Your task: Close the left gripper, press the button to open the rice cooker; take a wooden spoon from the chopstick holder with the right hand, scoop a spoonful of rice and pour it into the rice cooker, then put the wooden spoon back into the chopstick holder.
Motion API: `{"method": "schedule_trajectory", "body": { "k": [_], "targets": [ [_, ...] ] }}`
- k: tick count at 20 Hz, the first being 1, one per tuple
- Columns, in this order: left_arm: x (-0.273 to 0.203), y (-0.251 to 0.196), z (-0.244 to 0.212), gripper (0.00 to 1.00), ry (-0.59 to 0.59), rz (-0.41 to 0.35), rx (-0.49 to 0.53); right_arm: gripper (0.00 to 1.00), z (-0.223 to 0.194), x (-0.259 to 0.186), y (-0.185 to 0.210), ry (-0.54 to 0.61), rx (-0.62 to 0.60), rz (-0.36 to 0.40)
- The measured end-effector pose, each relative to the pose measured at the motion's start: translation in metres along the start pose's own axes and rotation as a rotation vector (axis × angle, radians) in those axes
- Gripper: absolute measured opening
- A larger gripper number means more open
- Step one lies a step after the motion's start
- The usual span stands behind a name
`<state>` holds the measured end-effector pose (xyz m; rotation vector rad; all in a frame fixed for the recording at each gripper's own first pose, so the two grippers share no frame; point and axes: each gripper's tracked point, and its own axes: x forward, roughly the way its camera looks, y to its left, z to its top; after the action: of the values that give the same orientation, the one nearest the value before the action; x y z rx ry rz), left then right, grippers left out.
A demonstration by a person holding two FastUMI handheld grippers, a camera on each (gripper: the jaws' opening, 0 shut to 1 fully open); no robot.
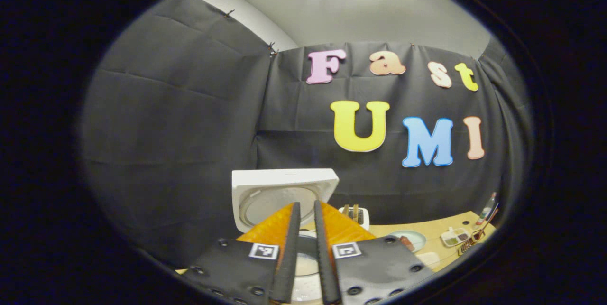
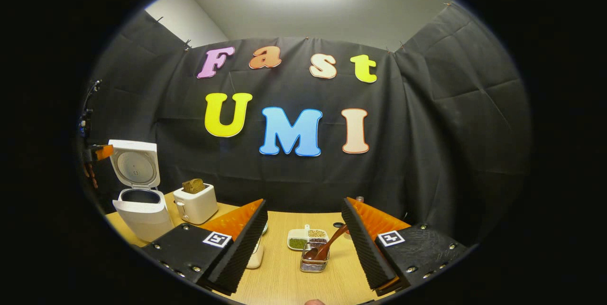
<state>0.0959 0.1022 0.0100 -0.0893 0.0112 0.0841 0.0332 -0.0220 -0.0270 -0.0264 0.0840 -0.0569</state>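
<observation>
The white rice cooker (image 2: 142, 217) stands at the table's left end with its lid (image 2: 135, 165) swung up. In the left gripper view that lid (image 1: 284, 189) rises just beyond my left gripper (image 1: 306, 205), whose fingers are shut with a thin slit between them, hovering over the cooker's open top (image 1: 306, 264). My right gripper (image 2: 304, 202) is open wide, holding nothing. Straight ahead of it, between the fingers, a small wire chopstick holder (image 2: 313, 263) carries a dark wooden spoon (image 2: 329, 245) leaning right.
A white toaster (image 2: 195, 205) with bread stands right of the cooker. A divided tray of grains (image 2: 303, 238) lies behind the holder. A white container (image 2: 256, 257) is half hidden by my right gripper's left finger. A plate (image 1: 410, 239) and a bottle (image 1: 487, 207) sit farther along the table.
</observation>
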Motion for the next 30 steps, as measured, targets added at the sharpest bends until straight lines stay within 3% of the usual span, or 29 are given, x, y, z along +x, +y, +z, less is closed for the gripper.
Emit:
{"method": "schedule_trajectory", "body": {
  "k": [3, 8, 14, 15, 16, 21, 27, 30],
  "targets": [
    [-0.019, 0.0, 0.025, 1.0, -0.061, -0.001, 0.025, 0.96, 0.004, 0.017, -0.013, -0.014, 0.001, -0.014],
    [-0.061, -0.008, 0.046, 0.99, -0.11, 0.001, 0.059, 0.96, 0.01, 0.056, -0.041, -0.031, 0.043, -0.056],
    [-0.095, -0.028, 0.027, 1.0, -0.065, -0.024, 0.07, 0.96, -0.017, 0.111, -0.082, 0.026, 0.109, -0.131],
    [-0.099, -0.032, 0.024, 0.95, -0.054, -0.03, 0.074, 0.96, -0.025, 0.12, -0.088, 0.044, 0.11, -0.14],
    [-0.102, -0.037, 0.02, 0.99, -0.041, -0.037, 0.075, 0.96, -0.034, 0.13, -0.095, 0.063, 0.109, -0.152],
    [-0.117, -0.038, 0.012, 0.95, -0.01, -0.032, 0.088, 0.98, -0.099, 0.167, -0.109, 0.234, 0.157, -0.149],
    [-0.132, -0.017, 0.005, 0.99, 0.019, 0.032, 0.09, 0.98, -0.179, 0.192, -0.108, 0.427, 0.236, -0.137],
    [-0.14, -0.005, 0.002, 0.96, 0.036, 0.066, 0.083, 0.98, -0.214, 0.198, -0.099, 0.52, 0.282, -0.12]
  ]
}}
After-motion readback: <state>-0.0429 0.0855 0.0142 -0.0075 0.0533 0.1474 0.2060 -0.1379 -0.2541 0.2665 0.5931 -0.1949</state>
